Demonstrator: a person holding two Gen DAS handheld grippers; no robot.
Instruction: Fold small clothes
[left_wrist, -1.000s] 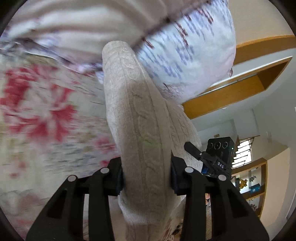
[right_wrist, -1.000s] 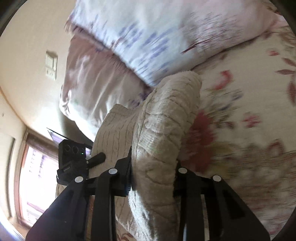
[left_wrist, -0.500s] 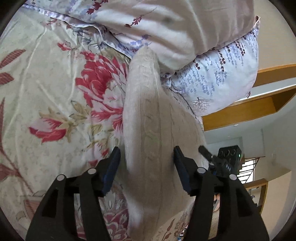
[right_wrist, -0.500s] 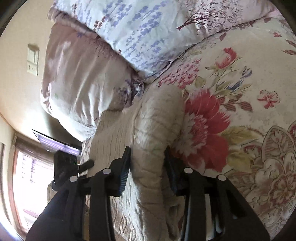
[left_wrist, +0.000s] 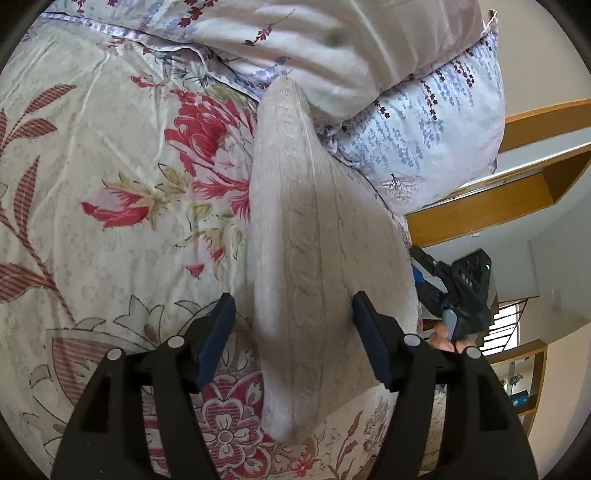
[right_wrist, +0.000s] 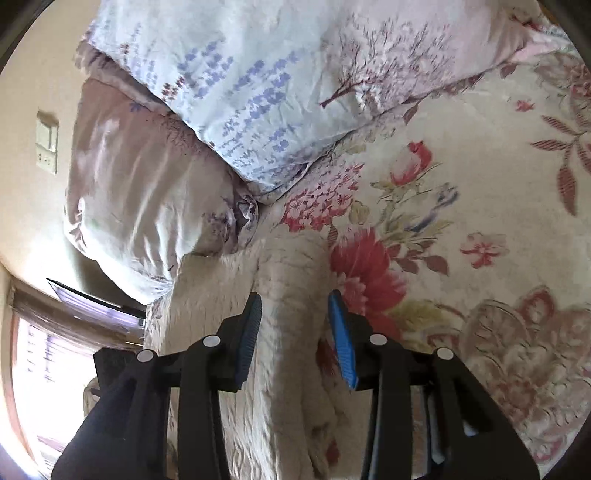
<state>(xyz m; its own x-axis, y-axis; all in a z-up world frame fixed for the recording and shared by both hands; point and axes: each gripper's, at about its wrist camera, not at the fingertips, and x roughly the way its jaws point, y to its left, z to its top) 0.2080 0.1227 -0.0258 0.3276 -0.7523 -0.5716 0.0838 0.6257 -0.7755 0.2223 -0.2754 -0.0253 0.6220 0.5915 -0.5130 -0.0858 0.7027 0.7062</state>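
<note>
A cream cable-knit sweater (left_wrist: 303, 258) lies folded on the flowered bedspread (left_wrist: 110, 184), its far end against the pillows. My left gripper (left_wrist: 291, 317) straddles the folded edge. Its jaws are opening; the left pad stands off the knit and the right pad sits just beside it. In the right wrist view the same sweater (right_wrist: 291, 280) runs between the blue pads of my right gripper (right_wrist: 295, 321). Those jaws have spread and the cloth rests loose between them. The right gripper (left_wrist: 454, 295) also shows past the sweater in the left wrist view.
Two pillows, one pale pink (right_wrist: 140, 192) and one white with lavender sprigs (right_wrist: 258, 92), lie along the head of the bed, touching the sweater's end. A wooden shelf (left_wrist: 498, 192) and a wall (right_wrist: 33, 74) with a switch plate stand beyond. Open bedspread (right_wrist: 480, 184) lies beside the sweater.
Both grippers brought the sweater fold down onto the bed and spread their jaws off it. The views went from blurred to steady, and the left jaws widened most.
</note>
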